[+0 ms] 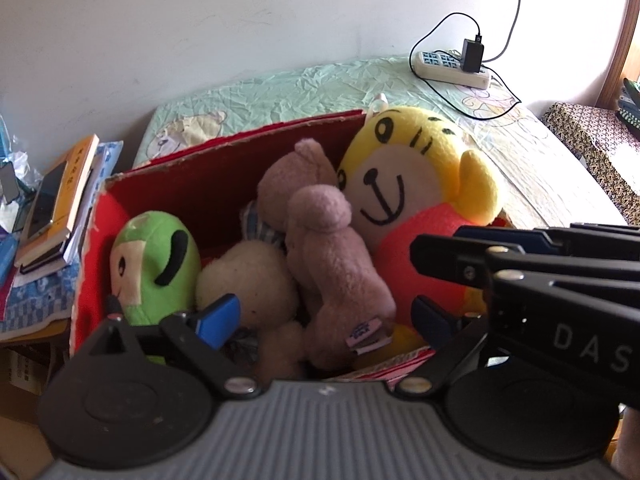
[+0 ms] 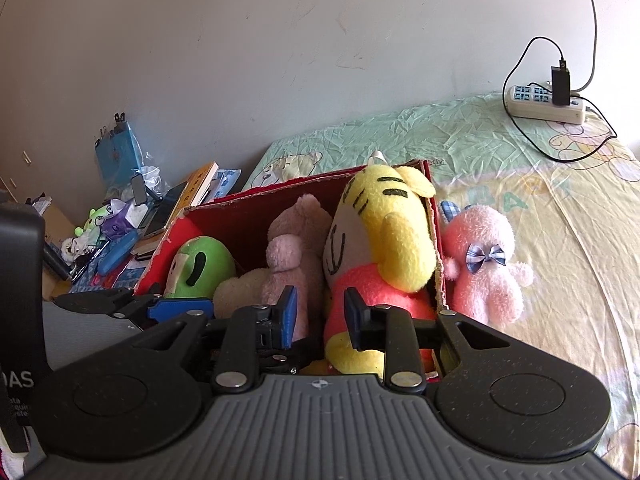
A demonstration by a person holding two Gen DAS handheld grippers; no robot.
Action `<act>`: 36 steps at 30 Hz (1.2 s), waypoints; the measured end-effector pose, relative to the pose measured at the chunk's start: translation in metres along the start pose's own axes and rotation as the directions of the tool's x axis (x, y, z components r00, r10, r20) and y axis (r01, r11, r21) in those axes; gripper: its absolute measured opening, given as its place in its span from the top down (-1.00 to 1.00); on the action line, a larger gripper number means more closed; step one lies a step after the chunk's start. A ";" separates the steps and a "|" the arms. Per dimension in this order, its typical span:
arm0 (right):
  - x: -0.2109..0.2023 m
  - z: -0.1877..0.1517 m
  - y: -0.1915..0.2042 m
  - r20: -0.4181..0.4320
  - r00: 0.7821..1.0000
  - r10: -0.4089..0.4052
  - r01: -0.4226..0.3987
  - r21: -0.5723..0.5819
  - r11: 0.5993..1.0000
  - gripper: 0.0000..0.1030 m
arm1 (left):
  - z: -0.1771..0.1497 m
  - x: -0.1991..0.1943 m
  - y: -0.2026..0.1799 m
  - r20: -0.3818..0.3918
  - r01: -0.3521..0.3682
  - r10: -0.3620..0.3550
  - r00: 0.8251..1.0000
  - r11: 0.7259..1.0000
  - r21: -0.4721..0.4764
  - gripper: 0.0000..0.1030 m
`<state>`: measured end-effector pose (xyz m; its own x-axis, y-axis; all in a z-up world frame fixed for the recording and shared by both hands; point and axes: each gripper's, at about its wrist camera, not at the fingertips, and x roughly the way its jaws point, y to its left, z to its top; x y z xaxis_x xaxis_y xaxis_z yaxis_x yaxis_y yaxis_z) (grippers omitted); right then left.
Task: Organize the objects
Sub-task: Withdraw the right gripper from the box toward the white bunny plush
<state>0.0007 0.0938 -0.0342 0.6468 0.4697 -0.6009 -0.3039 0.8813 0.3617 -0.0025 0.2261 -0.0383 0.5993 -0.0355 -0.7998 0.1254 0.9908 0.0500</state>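
A red cardboard box [image 1: 224,168] stands on the bed and holds several plush toys: a green one [image 1: 156,260], a cream one [image 1: 248,280], a mauve bear [image 1: 328,248] and a yellow tiger in a red shirt [image 1: 404,184]. My left gripper [image 1: 324,320] hovers open and wide over the box's near side, the mauve bear's leg lying below the gap, untouched by the pads. My right gripper [image 2: 322,316] stands just beside it, its blue pads a little apart with nothing pinched, in front of the tiger [image 2: 380,232]. A pink bunny [image 2: 480,264] lies outside the box's right wall.
A white power strip [image 2: 544,104] with a black charger and cable lies at the bed's far right. Left of the box, a low table carries stacked books with a phone [image 1: 52,204] and clutter. A patterned cloth [image 1: 592,140] sits at the right.
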 end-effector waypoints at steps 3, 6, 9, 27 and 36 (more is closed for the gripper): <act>-0.004 -0.001 0.000 0.009 1.000 -0.004 0.004 0.010 1.000 0.41 | -0.001 -0.004 0.000 0.006 -0.008 0.007 1.000 1.000 0.001 -0.80; -0.009 -0.003 -0.001 0.021 1.000 -0.009 0.008 0.022 1.000 0.40 | -0.001 -0.008 0.002 0.010 -0.011 0.011 1.000 1.000 0.000 -0.81; -0.016 -0.006 -0.001 0.034 0.999 -0.021 0.020 0.028 0.999 0.40 | -0.002 -0.011 0.002 0.009 -0.008 0.008 1.000 1.000 0.000 -0.83; -0.049 -0.015 -0.020 0.068 0.997 -0.037 0.032 0.075 0.997 0.41 | -0.002 -0.032 -0.010 0.063 -0.026 0.023 0.998 0.999 0.048 -0.79; -0.057 -0.007 -0.056 0.056 0.998 0.007 -0.011 0.073 0.997 0.41 | 0.004 -0.038 -0.032 0.085 -0.049 0.047 0.995 0.998 0.024 -0.76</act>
<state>-0.0243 0.0179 -0.0252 0.6828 0.4721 -0.5575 -0.2593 0.8700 0.4193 -0.0261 0.1950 -0.0066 0.6695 0.0001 -0.7428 0.1150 0.9879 0.1038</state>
